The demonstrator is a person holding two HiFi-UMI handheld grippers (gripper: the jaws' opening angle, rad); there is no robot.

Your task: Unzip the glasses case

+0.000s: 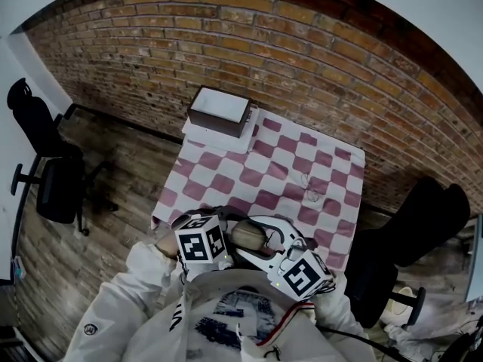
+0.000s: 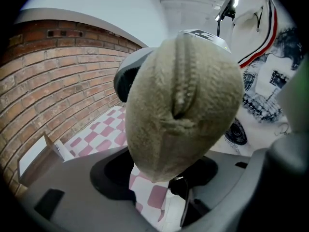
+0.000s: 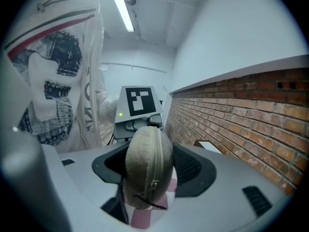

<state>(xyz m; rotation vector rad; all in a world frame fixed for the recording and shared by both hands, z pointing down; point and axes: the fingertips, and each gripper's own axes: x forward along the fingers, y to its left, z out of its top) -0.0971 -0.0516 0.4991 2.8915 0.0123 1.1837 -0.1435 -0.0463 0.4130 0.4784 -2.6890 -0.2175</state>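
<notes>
A tan fabric glasses case (image 1: 253,236) hangs in the air over the near edge of the checked table (image 1: 287,164), close to the person's chest. My left gripper (image 1: 230,246) is shut on one end of it; in the left gripper view the case (image 2: 183,105) fills the middle, with its zipper seam facing the camera. My right gripper (image 1: 270,253) stands open around the other end. In the right gripper view the case (image 3: 147,163) sits between the jaws, its zipper (image 3: 155,168) running down to a pull with a black cord (image 3: 147,199). I see small gaps beside the pads.
A pink-and-white checked cloth covers the table. A brown box (image 1: 220,110) on white paper sits at its far left corner, and a small clear object (image 1: 309,189) lies mid-right. A brick wall stands behind. A black chair (image 1: 45,172) is left, another (image 1: 411,236) right.
</notes>
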